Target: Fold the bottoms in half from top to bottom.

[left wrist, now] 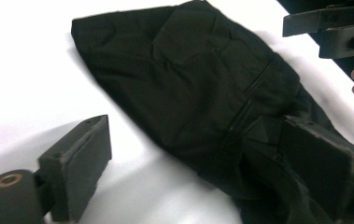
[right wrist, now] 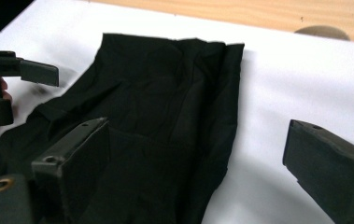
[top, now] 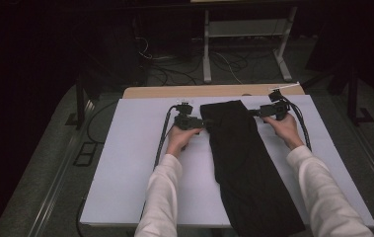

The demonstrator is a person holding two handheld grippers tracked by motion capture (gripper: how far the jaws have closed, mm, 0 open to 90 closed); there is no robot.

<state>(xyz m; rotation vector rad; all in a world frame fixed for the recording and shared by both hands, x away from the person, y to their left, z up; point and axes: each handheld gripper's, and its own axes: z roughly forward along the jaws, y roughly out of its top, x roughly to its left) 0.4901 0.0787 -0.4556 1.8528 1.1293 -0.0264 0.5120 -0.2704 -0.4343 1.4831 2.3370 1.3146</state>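
A black garment (top: 243, 158), folded long like trousers, lies lengthwise on the white sheet (top: 135, 168) and hangs over the near edge. My left gripper (top: 203, 123) is at the left edge of its far end, and my right gripper (top: 254, 112) is at the right edge. In the left gripper view my left gripper (left wrist: 198, 172) is open, with its right jaw over the garment (left wrist: 188, 84) and its left jaw over bare sheet. In the right gripper view my right gripper (right wrist: 202, 172) is open, straddling the edge of the garment (right wrist: 165, 102). Nothing is gripped.
A strip of wooden tabletop (top: 214, 91) shows beyond the sheet, with a round hole (right wrist: 322, 31) in it. Behind the table stand a white frame (top: 246, 29) and loose cables (top: 174, 74) on the floor. Cables trail from both grippers along the sheet.
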